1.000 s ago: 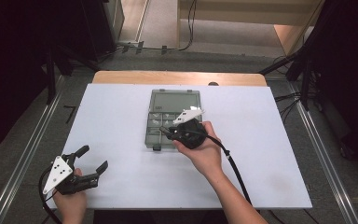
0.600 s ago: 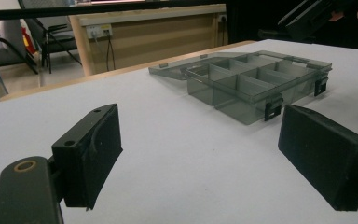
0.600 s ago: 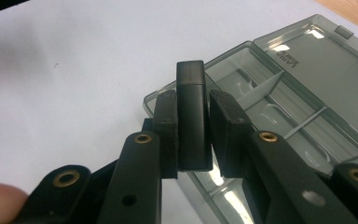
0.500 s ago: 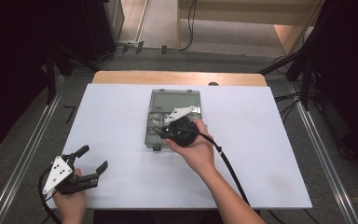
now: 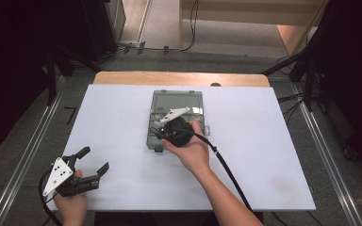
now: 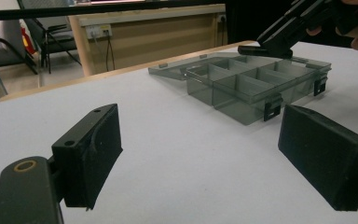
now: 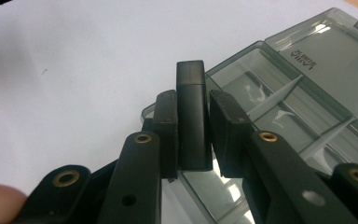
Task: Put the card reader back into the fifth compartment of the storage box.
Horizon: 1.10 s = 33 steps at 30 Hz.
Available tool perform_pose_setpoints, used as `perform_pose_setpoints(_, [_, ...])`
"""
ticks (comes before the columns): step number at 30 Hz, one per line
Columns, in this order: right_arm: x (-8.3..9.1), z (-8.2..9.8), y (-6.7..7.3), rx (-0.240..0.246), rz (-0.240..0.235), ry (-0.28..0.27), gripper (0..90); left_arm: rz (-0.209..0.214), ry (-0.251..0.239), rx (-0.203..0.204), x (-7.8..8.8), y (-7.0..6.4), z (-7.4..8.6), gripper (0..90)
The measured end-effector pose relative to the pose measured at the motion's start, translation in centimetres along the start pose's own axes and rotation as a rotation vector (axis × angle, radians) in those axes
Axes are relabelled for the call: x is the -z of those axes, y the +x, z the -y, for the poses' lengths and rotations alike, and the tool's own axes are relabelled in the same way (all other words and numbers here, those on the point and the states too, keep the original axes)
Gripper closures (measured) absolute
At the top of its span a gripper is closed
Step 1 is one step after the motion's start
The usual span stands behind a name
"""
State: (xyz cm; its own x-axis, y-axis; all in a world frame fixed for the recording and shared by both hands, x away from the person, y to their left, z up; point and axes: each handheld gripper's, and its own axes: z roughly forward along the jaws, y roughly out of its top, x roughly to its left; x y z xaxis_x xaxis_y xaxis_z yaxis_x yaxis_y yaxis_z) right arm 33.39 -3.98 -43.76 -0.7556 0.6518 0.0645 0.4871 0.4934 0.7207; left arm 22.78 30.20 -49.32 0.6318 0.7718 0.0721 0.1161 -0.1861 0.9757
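High view: white table top (image 5: 99, 117), grey floor (image 5: 37, 127), wood bench (image 5: 245, 12) beyond.

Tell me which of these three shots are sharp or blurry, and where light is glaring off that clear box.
High view: evenly lit white table, dark surroundings, compartment box small and soft. Left gripper view: box fairly crisp, near fingers slightly soft. Right gripper view: bright glare patches on the box lid, and the gripped black block reads clearly.

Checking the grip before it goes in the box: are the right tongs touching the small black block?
Touching. The right gripper view shows both jaws of the right tongs pressed flat against the black block, with no gap on either side.
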Motion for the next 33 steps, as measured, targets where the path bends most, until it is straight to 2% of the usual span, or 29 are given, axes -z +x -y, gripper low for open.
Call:
perform_pose_setpoints(7, [-0.9, 0.0, -0.4, -0.024, 0.005, 0.002, 70.2, 0.002, -0.001, 0.000, 0.0, 0.0, 0.0, 13.9])
perform_pose_setpoints(9, [-0.9, 0.0, -0.5, -0.031, 0.025, -0.023, 56.7, 0.002, 0.000, 0.000, 0.0, 0.0, 0.0, 13.9])
perform_pose_setpoints(10, [-0.7, 0.0, -0.5, -0.044, 0.025, -0.029, 53.0, 0.002, -0.001, 0.000, 0.0, 0.0, 0.0, 13.9])
perform_pose_setpoints(12, [-0.5, 0.0, -0.8, -0.053, 0.010, -0.045, 41.5, 0.002, 0.000, 0.001, 0.0, 0.0, 0.0, 13.9])
perform_pose_setpoints(14, [-0.4, 0.1, -0.9, -0.058, -0.007, -0.047, 36.8, 0.002, 0.000, 0.000, 0.0, 0.0, 0.0, 13.9])
perform_pose_setpoints(19, [0.4, 1.0, -1.1, -0.051, -0.037, -0.074, 13.4, 0.001, 0.001, -0.001, 0.0, 0.0, 0.0, 13.9])
perform_pose_setpoints(20, [0.6, 1.2, -1.3, -0.061, -0.052, -0.079, 11.6, 0.001, 0.002, -0.001, 0.0, 0.0, 0.0, 13.9])
perform_pose_setpoints(23, [1.2, 2.0, -1.6, -0.095, -0.045, -0.091, 8.2, 0.001, 0.000, 0.000, 0.0, 0.0, 0.0, 13.9])
perform_pose_setpoints(25, [2.1, 2.8, -2.1, -0.099, -0.042, -0.106, 0.0, 0.001, 0.000, 0.000, 0.0, 0.0, 0.0, 13.9])
perform_pose_setpoints(33, [4.2, 4.5, -2.8, -0.090, -0.020, -0.133, 0.0, 0.000, 0.002, -0.001, 0.0, -0.1, 0.0, 13.9])
